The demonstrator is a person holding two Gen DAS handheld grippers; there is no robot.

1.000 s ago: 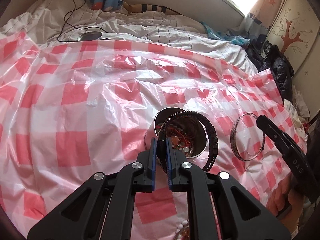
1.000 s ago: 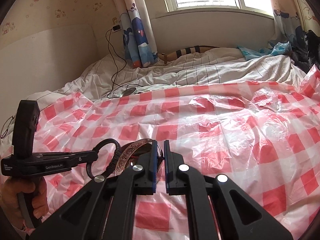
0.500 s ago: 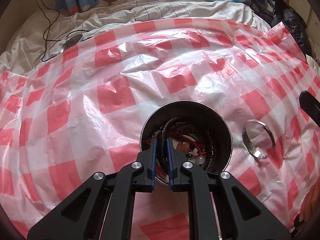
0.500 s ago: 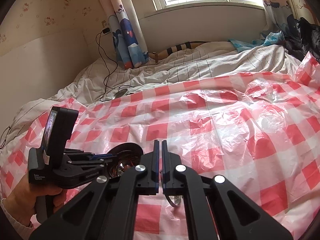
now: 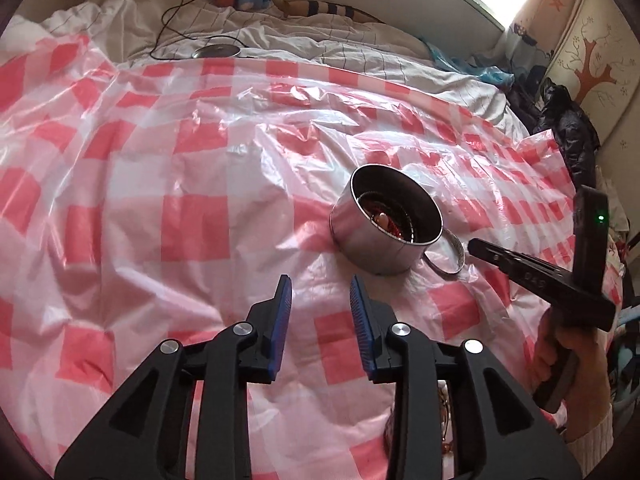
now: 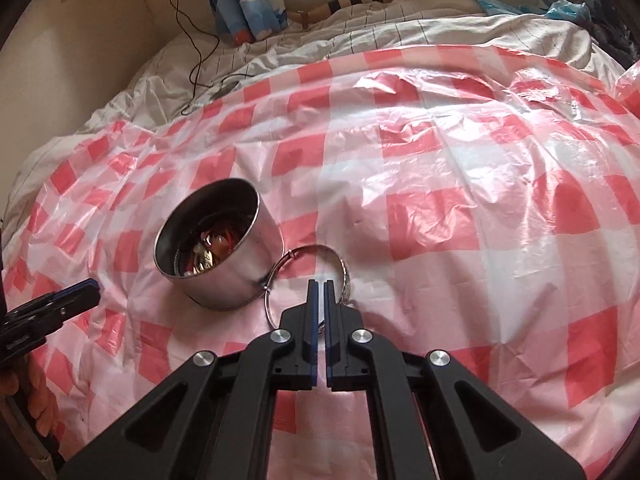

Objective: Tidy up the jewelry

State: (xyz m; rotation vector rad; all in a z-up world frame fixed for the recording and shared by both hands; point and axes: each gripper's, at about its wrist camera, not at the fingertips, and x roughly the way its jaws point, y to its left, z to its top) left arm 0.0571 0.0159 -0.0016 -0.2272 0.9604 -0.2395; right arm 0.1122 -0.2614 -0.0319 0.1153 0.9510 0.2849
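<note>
A round steel tin full of jewelry sits on the red-and-white checked plastic sheet; it also shows in the right wrist view. A silver bangle lies on the sheet against the tin's right side, also seen in the left wrist view. My left gripper is open and empty, pulled back short of the tin. My right gripper is shut, its tips just above the bangle; I cannot tell whether it pinches it.
The sheet covers a bed with white rumpled bedding behind. A black cable and a round disc lie at the back. Dark clothes pile at the right edge.
My left gripper let go of the dark bracelet inside the tin, opened and drew back. My right gripper dropped down toward the silver bangle beside the tin.
</note>
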